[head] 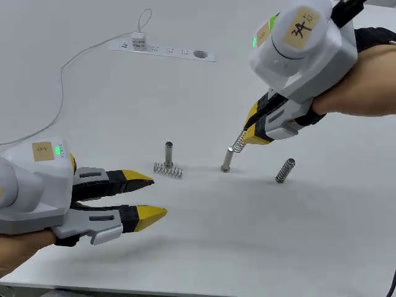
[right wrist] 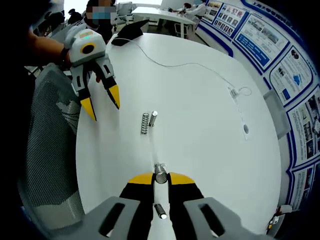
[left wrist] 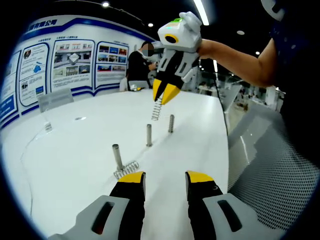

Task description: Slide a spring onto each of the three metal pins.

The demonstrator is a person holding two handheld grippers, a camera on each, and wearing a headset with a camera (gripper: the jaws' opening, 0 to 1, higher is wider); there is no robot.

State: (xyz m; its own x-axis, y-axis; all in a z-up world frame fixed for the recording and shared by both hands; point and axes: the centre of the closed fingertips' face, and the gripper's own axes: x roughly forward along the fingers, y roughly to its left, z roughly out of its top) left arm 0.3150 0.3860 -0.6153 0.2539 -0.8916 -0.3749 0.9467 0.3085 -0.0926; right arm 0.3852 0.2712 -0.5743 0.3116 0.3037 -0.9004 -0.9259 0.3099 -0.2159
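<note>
Spring pinched at top end in right gripper jaws, hanging tilted, lower end just at top of mid pin. 2nd spring lies on counter just beside end pin. Far pin already sleeved w/ a spring. Left gripper jaws spread wide, empty, near 2nd spring.

Spring upper end hidden between right gripper jaws (head view); cable cut off at left edge.
</note>
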